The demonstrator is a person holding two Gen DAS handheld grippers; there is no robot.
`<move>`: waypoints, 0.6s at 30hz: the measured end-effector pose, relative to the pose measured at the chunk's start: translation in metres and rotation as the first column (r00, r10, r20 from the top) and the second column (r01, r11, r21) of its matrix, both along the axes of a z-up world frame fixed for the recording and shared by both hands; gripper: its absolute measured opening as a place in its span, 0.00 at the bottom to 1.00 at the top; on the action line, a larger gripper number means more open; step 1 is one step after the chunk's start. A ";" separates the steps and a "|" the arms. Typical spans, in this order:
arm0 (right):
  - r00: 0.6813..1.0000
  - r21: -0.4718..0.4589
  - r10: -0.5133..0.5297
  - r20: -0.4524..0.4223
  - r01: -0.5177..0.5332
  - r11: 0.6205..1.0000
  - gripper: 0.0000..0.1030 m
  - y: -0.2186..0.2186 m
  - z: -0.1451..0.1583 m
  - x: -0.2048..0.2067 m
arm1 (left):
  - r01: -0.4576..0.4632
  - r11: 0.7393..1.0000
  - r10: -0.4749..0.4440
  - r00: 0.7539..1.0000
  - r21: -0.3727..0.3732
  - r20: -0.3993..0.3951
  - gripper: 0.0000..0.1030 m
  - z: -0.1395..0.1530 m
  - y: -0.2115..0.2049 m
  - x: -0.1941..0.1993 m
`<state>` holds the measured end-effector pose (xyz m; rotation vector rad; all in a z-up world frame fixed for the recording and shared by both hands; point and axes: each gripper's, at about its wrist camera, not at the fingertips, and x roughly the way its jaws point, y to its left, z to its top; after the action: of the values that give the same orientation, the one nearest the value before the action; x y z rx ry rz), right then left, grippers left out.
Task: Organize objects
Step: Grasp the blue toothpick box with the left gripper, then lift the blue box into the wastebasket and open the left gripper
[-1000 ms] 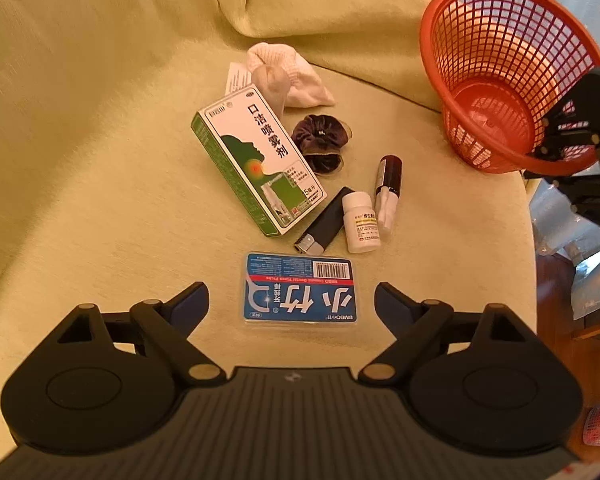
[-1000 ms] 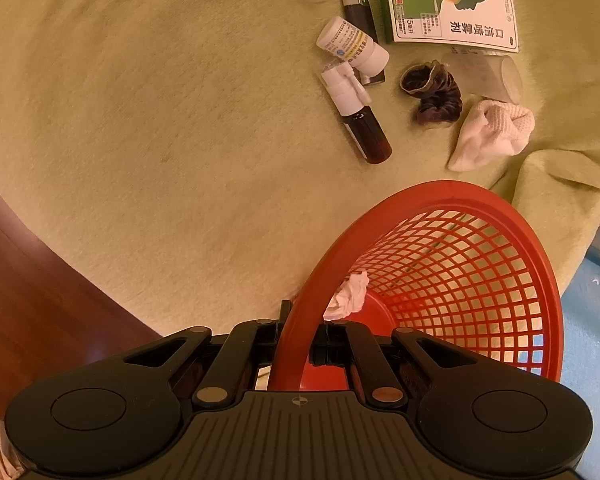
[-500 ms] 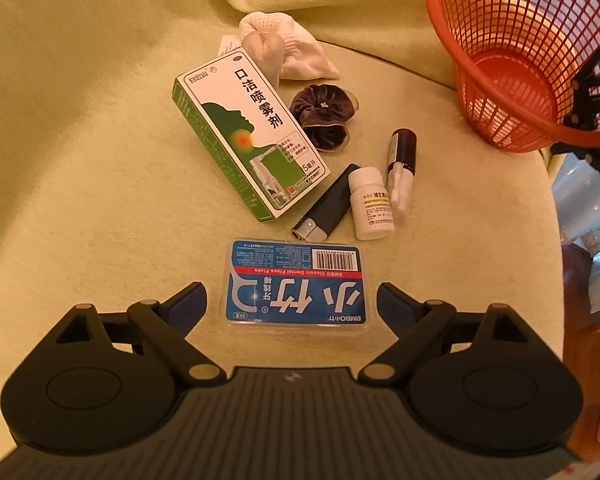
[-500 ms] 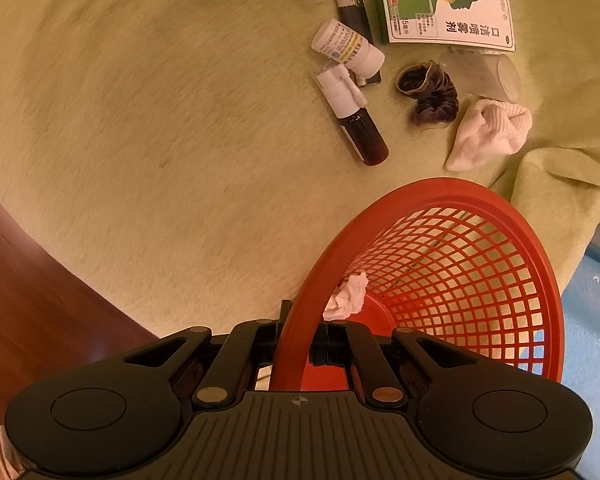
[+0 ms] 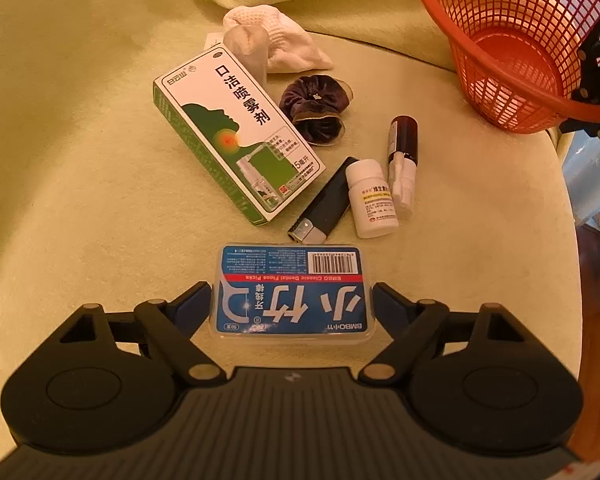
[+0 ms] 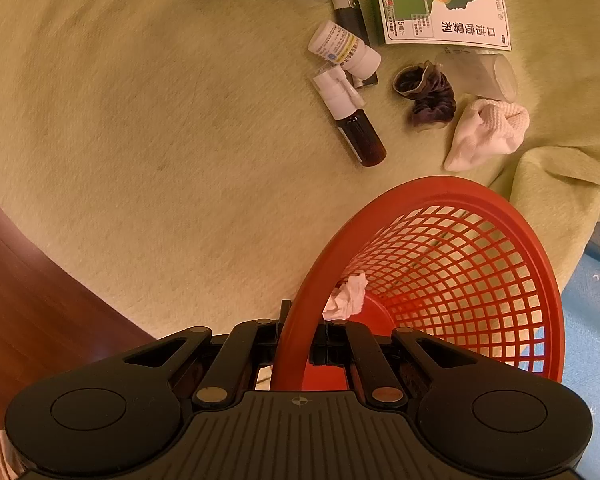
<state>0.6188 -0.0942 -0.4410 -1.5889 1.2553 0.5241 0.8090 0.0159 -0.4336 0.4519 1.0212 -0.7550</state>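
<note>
A pale yellow-green blanket [image 5: 80, 160] covers the whole work surface, rumpled into folds at its far side. The left gripper [image 5: 292, 300] is tipped down over it with its jaws standing wide; they have just been closing a little, and the blue floss-pick box [image 5: 292, 292] lies flat between them, each fingertip just beside one short end of the box, though actual contact cannot be made out. Just beyond the box lie a dark lighter [image 5: 324, 204], a small white pill bottle [image 5: 370, 200] and a brown spray bottle [image 5: 402, 160], side by side, with a green-and-white spray carton [image 5: 236, 132] ahead and to the left of them. Farther out are a dark velvet scrunchie [image 5: 316, 108], a clear plastic cup [image 5: 248, 52] and a white sock [image 5: 284, 48]. The right gripper [image 6: 300, 344] is clamped on the rim of the red mesh basket [image 6: 460, 264], which stands ahead and to the right of the left gripper; a crumpled white tissue [image 6: 346, 296] lies inside it near the pinched rim.
</note>
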 end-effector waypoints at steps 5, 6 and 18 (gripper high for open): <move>1.000 0.003 -0.003 0.003 0.003 1.000 0.02 0.000 0.000 -0.001 | 0.002 1.000 -0.002 1.000 0.004 0.001 0.81 -0.001 -0.001 0.000; 1.000 0.004 -0.005 0.004 0.005 1.000 0.02 0.000 0.000 -0.001 | 0.002 1.000 -0.002 1.000 0.003 0.001 0.80 -0.001 -0.001 0.000; 1.000 0.012 0.001 0.016 -0.001 1.000 0.02 0.000 0.000 -0.001 | 0.058 0.998 -0.058 0.998 -0.032 0.020 0.80 0.042 0.001 0.001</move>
<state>0.6177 -0.0938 -0.4415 -1.5814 1.2375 0.5179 0.8104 0.0164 -0.3913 0.4611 0.9798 -0.8166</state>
